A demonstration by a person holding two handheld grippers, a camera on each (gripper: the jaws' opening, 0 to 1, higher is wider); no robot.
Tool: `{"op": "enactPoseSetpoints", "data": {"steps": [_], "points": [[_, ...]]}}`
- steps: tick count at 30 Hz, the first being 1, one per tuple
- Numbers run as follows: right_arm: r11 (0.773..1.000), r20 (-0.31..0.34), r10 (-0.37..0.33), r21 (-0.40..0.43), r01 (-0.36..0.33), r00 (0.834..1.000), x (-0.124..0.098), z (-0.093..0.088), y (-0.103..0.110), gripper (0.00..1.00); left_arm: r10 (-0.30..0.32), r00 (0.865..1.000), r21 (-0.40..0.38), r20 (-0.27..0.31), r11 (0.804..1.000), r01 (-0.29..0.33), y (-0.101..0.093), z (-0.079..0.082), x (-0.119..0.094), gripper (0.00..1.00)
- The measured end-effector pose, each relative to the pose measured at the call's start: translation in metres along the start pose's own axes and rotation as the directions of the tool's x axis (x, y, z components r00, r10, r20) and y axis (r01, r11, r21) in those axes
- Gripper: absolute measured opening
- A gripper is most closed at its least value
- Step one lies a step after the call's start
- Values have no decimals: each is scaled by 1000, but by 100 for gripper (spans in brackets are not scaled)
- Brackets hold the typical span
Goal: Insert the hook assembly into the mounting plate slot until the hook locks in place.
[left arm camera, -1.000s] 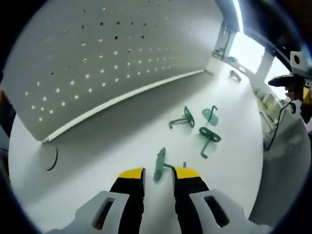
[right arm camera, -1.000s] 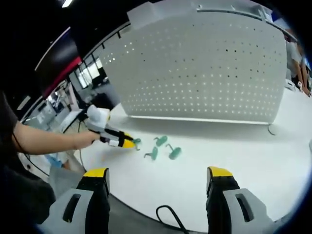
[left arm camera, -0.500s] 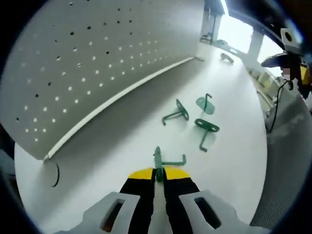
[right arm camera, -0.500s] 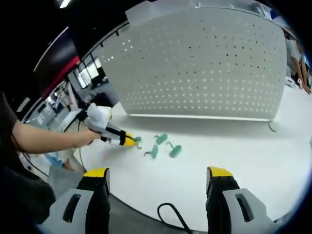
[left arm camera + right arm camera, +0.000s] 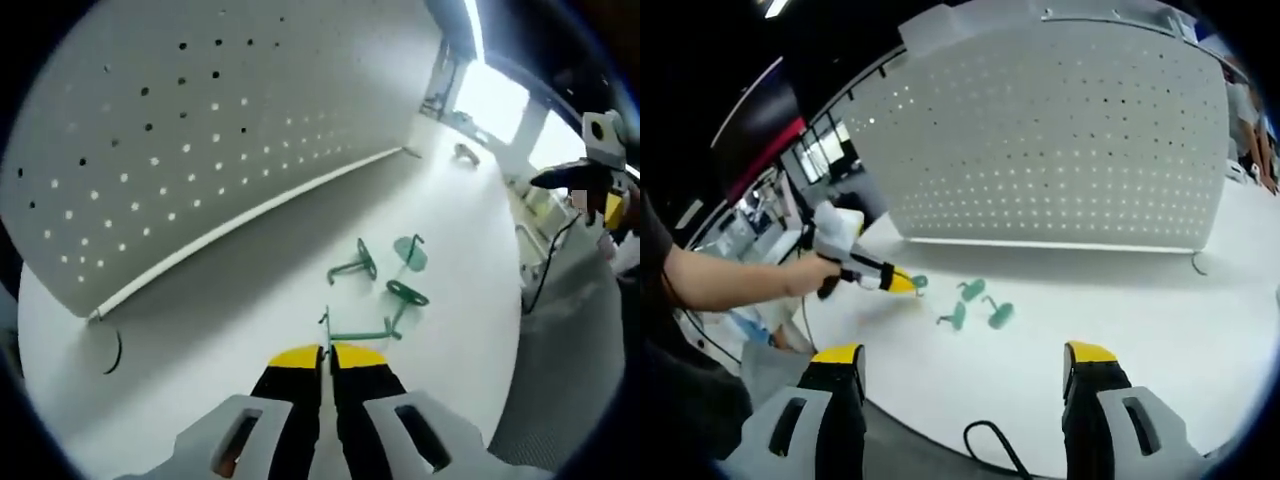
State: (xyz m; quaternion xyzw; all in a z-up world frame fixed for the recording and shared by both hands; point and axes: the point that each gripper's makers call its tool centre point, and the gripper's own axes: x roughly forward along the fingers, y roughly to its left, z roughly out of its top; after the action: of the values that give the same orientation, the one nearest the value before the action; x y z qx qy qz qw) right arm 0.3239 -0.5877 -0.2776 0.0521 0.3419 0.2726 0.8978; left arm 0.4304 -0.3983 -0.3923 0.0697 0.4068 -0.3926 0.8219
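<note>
Green plastic hook (image 5: 352, 333) sits pinched between the yellow tips of the left claw (image 5: 325, 357), whose jaws are pressed nearly together on the hook's flat base plate; the stem runs off to the right of the tips and ends in a small upturned bend. In the right gripper view the same left claw (image 5: 902, 284) is held by a person's hand (image 5: 812, 274), with the hook (image 5: 919, 282) at its tip raised just above the white worktop (image 5: 1120, 310).

Three more green hooks lie on the worktop (image 5: 250, 290) just beyond the left claw: one (image 5: 352, 266) ahead and slightly right, another (image 5: 409, 251) further right, and a third (image 5: 402, 300) nearest the held hook's bent end. None of them touches the others. From the right claw (image 5: 965, 385) they appear as a small cluster (image 5: 975, 305) ahead and a little left, beside the left claw's tip.

White perforated mounting plate (image 5: 190, 140) stands upright ahead and to the left of the left claw, well beyond the hooks, its lower edge resting on the worktop. The plate (image 5: 1060, 140) rises straight ahead of the right claw.

The right claw's jaws stand wide apart with nothing between them, above the near edge of the worktop, where a black cable (image 5: 985, 440) loops between the jaws.
</note>
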Motion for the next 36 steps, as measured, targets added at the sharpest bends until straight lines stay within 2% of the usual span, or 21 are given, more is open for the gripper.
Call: {"op": "enactPoseSetpoints", "data": {"steps": [3,7,12,15,22,30,36], "points": [[1000,-2,6,-5,-6,1000,0,0,1,82,0,1000,61,-22,998,1,-4,3,-3,3],[1000,-9,13,-12,-13,1000,1,0,4,82,-6,1000,41,5,999,5,-11,15,-10,3],[999,-12,26,-29,-26,1000,3,3,8,82,7,1000,49,5,999,-7,-18,20,-19,3],[999,-13,31,-30,-31,999,4,4,9,82,8,1000,28,19,1000,-8,-20,25,-27,3],[998,-6,48,-41,-48,999,4,9,16,82,57,996,34,71,998,-59,-20,39,-53,3],[996,-6,62,-59,-62,998,2,10,25,82,60,993,5,103,998,-61,-26,39,-68,3],[995,10,69,-68,-68,998,-1,15,31,82,38,989,-3,141,999,-38,-41,49,-82,3]]}}
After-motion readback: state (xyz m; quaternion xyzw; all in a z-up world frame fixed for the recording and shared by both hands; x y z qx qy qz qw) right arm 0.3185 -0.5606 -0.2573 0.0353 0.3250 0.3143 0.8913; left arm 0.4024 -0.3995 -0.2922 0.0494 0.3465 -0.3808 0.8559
